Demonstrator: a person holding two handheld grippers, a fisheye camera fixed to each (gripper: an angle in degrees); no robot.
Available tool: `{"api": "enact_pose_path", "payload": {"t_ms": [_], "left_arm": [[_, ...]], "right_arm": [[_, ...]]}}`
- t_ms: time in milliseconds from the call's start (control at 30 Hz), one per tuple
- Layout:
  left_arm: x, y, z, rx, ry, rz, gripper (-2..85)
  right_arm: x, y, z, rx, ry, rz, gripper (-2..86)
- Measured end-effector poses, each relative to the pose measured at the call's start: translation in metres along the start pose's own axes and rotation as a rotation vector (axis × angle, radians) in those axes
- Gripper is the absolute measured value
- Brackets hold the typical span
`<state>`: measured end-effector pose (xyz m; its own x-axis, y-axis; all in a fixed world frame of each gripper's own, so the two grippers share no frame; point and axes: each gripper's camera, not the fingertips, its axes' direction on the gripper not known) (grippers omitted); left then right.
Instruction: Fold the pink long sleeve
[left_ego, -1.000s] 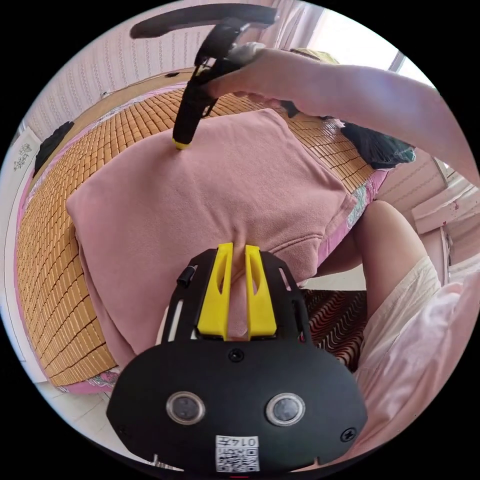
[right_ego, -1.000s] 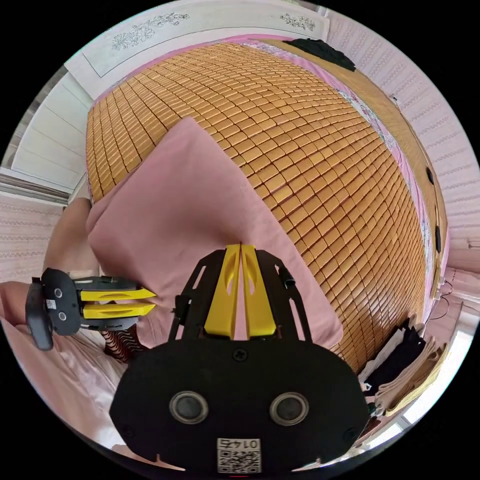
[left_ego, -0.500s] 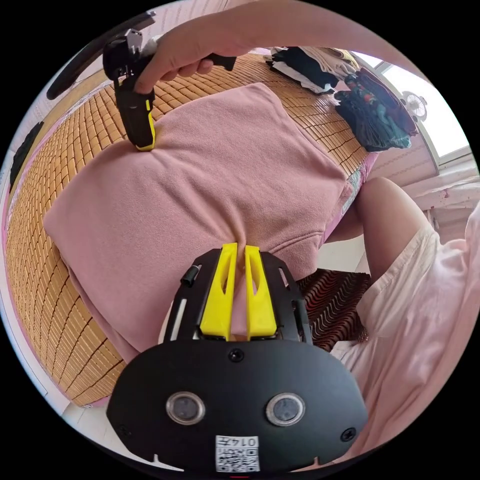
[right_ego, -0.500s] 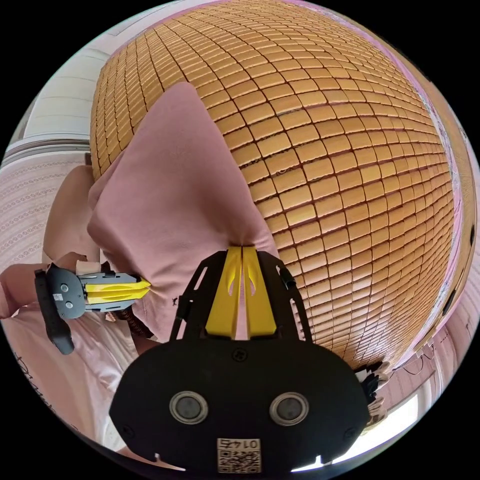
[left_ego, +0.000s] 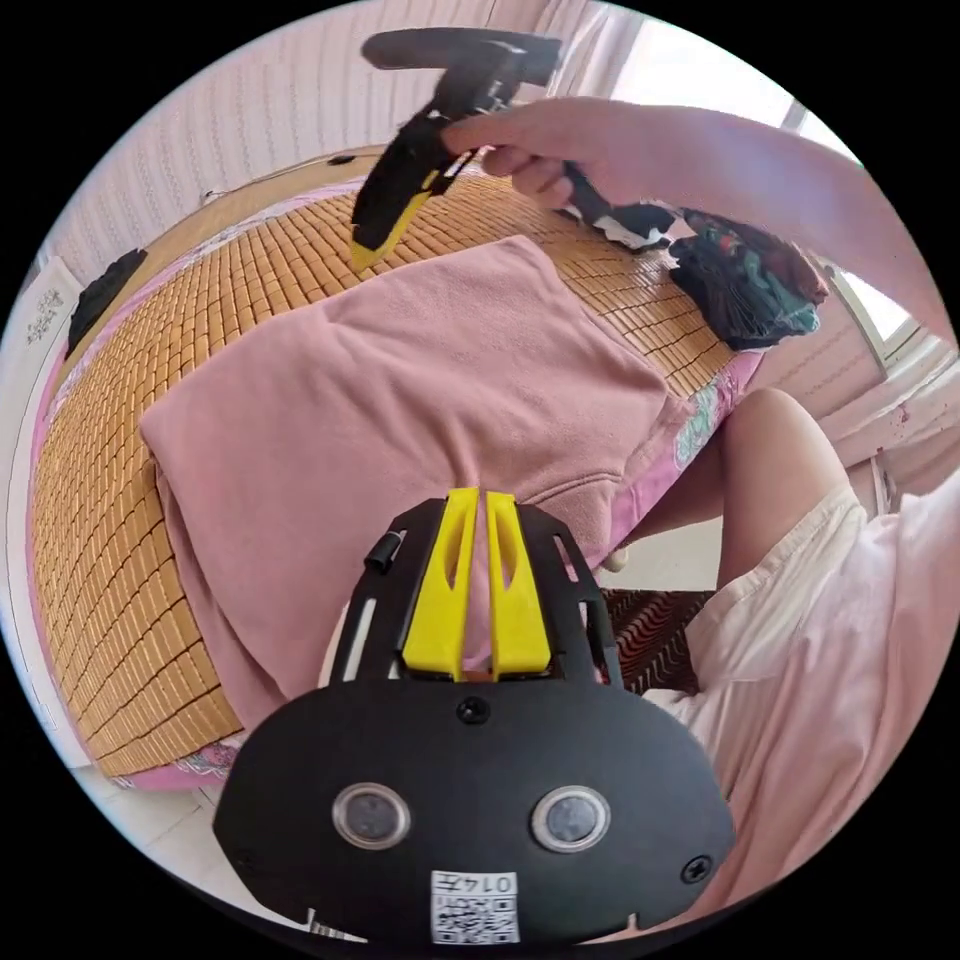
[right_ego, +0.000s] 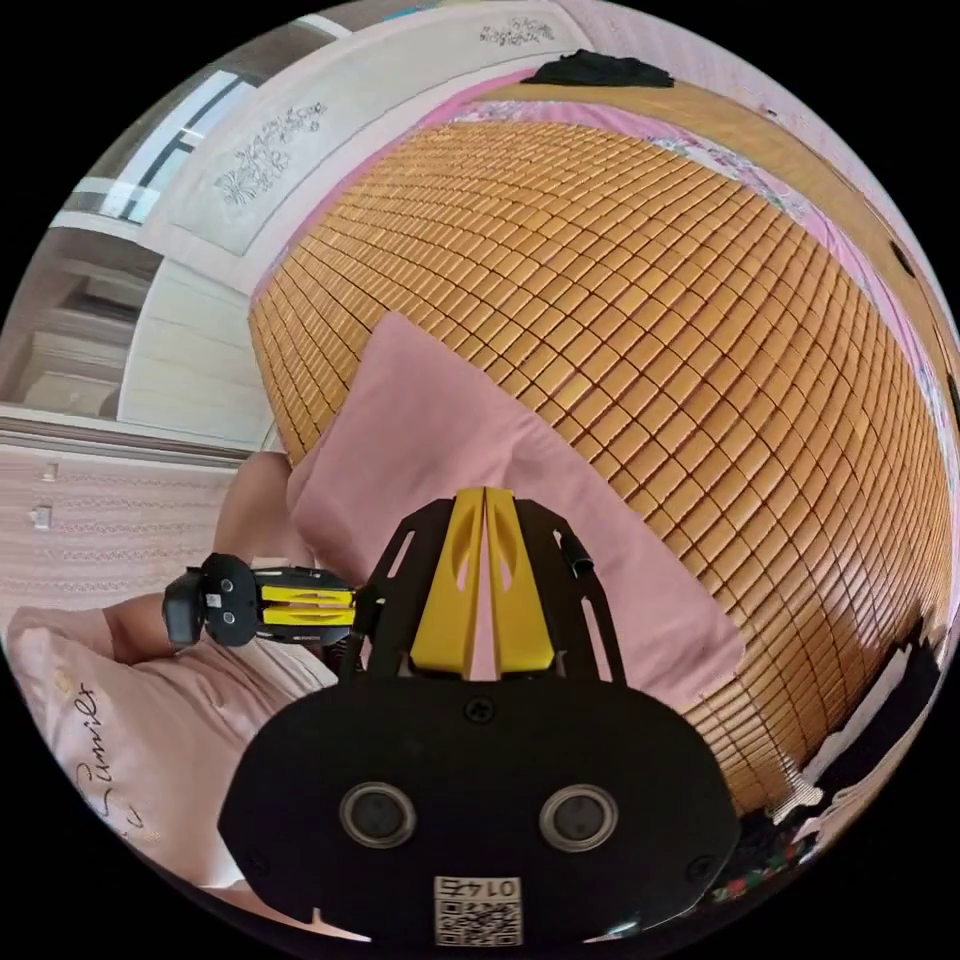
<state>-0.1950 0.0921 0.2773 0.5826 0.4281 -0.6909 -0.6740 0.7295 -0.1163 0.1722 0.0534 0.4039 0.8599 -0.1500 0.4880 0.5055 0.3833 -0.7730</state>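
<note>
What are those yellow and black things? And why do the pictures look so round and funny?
They are tongs a person holds, one in each hand. A camera rides on each and bends the picture round. One picture looks from the left tongs, the other from the right tongs. A folded pink long sleeve lies on a bamboo mat. The left tongs seem to pinch its edge; the right tongs hover shut, holding nothing.

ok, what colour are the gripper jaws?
Yellow, on black bodies; clearest on the left gripper in the left gripper view.
</note>
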Motion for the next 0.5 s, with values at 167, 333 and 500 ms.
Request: {"api": "enact_pose_path", "payload": {"t_ms": [167, 333, 500], "left_arm": [[0.048, 0.002, -0.017, 0.103, -0.046, 0.128, 5.9], [0.091, -0.012, -0.011, 0.118, -0.020, 0.235, 12.0], [0.125, -0.037, 0.019, 0.027, 0.031, 0.321, 17.3]], "right_arm": [[0.032, 0.182, -0.030, 0.044, 0.149, 0.178, 7.1], [0.070, 0.301, -0.005, -0.016, -0.031, 0.444, 15.6], [0.088, 0.363, -0.002, 0.072, -0.219, 0.527, 6.2]]}}
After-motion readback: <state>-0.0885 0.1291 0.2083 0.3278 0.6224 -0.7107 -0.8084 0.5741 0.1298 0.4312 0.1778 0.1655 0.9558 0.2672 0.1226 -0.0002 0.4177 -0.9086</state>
